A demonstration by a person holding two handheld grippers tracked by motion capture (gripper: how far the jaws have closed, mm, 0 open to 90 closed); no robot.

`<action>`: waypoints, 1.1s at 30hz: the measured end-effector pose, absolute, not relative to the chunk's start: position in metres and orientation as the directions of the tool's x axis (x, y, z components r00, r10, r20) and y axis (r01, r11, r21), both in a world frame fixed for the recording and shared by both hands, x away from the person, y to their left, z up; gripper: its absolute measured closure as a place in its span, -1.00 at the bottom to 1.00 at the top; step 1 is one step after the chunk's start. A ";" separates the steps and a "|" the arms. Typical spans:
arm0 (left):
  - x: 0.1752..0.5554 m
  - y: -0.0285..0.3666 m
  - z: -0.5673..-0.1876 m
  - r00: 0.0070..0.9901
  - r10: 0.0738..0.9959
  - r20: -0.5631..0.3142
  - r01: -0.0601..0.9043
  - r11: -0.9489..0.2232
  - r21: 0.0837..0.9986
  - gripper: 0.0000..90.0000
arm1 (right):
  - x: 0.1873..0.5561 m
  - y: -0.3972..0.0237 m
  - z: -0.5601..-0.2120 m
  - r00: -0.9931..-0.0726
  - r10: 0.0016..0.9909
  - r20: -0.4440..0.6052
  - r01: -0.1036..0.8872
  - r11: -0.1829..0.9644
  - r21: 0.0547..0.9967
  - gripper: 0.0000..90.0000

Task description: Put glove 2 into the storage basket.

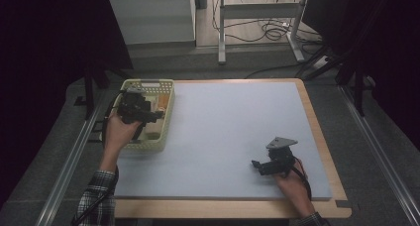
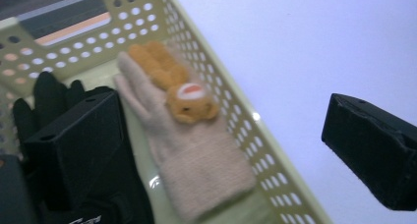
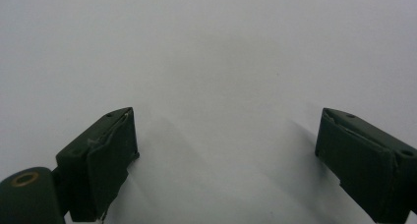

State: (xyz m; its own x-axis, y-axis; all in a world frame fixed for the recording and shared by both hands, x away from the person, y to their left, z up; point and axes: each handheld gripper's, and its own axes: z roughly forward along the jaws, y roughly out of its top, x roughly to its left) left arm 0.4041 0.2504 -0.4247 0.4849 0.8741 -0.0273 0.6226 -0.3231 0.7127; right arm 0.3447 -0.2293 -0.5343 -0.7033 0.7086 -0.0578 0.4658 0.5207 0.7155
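The left gripper (image 1: 148, 114) hangs over the basket (image 1: 166, 132), fingers spread above a beige glove (image 2: 189, 160). The right gripper (image 1: 258, 167), well right of the basket, rests on the tabletop (image 1: 228, 127), fingers apart and empty.

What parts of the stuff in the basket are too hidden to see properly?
- Black glove: left gripper view, mostly behind the left gripper's near jaw.
- Beige glove: its cuff is blurred.
- Basket: high view, the person's left hand and gripper cover its contents; the gloves are too small to identify.
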 end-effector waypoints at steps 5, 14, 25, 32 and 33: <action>0.402 0.243 -0.426 0.501 0.865 -0.030 0.612 -0.329 0.719 -0.95 | 0.345 -0.229 -0.534 -0.704 0.708 -0.058 0.466 0.522 0.714 -0.81; 0.398 0.228 -0.430 0.536 0.844 -0.027 0.594 -0.355 0.722 -0.95 | 0.345 -0.229 -0.534 -0.703 0.708 -0.058 0.466 0.522 0.715 -0.81; 0.390 0.198 -0.433 0.596 0.803 -0.018 0.555 -0.395 0.732 -0.95 | 0.344 -0.229 -0.534 -0.703 0.709 -0.057 0.467 0.521 0.714 -0.81; 0.382 0.175 -0.437 0.638 0.770 -0.011 0.526 -0.426 0.736 -0.95 | 0.344 -0.229 -0.534 -0.703 0.708 -0.059 0.465 0.522 0.715 -0.81; 0.381 0.173 -0.438 0.647 0.763 -0.003 0.521 -0.439 0.732 -0.95 | 0.344 -0.229 -0.534 -0.703 0.709 -0.058 0.466 0.521 0.715 -0.81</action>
State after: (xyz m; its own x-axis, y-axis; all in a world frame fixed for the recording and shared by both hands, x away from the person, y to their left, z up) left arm 0.3813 0.1727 -0.4378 0.6465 0.7629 -0.0034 0.5213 -0.4385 0.7321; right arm 0.3444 -0.2292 -0.5340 -0.7028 0.7089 -0.0583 0.4665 0.5212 0.7146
